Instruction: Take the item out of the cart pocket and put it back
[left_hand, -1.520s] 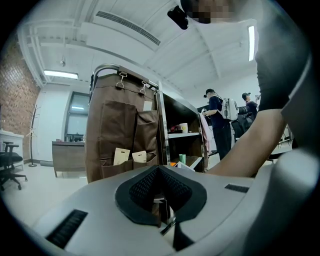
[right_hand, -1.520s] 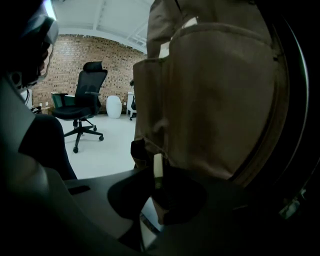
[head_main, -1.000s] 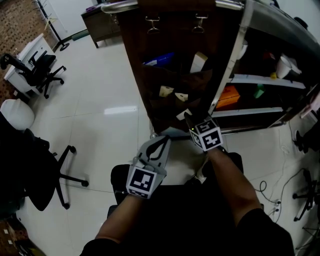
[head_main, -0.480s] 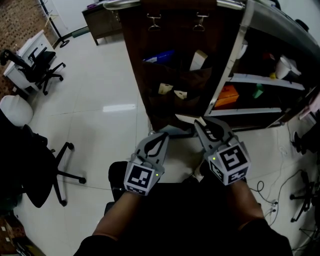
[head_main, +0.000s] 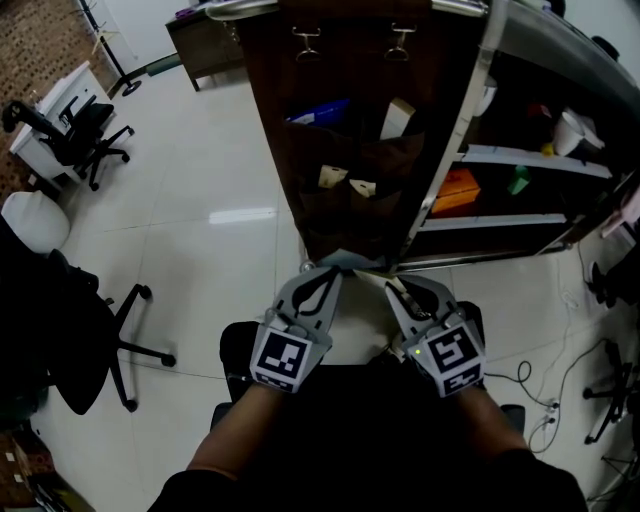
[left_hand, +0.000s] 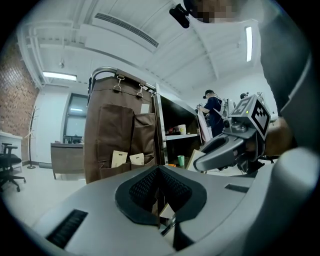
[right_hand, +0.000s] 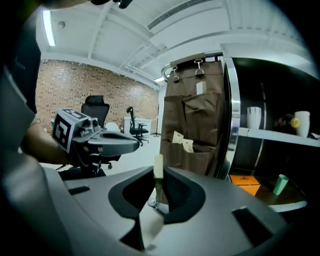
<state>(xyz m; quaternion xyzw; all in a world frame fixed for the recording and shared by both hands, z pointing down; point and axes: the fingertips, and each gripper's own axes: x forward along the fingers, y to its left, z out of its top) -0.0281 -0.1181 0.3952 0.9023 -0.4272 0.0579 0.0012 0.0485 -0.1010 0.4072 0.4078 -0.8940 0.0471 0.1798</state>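
Card (right_hand: 158, 170), thin and cream, out of the pocket, pinched edge-on and upright in right claw (right_hand: 158, 186). Held low, just in front of brown hanging organizer (head_main: 350, 150) on cart (head_main: 462, 120). Left claw (head_main: 333, 270) closed on nothing, just beside right claw, tips near each other. Two more cream cards (head_main: 345, 183) in a middle pocket. Blue item (head_main: 320, 113) and pale box (head_main: 397, 120) in upper pockets. Office chairs (head_main: 80, 140) well apart on glossy floor (head_main: 200, 200).
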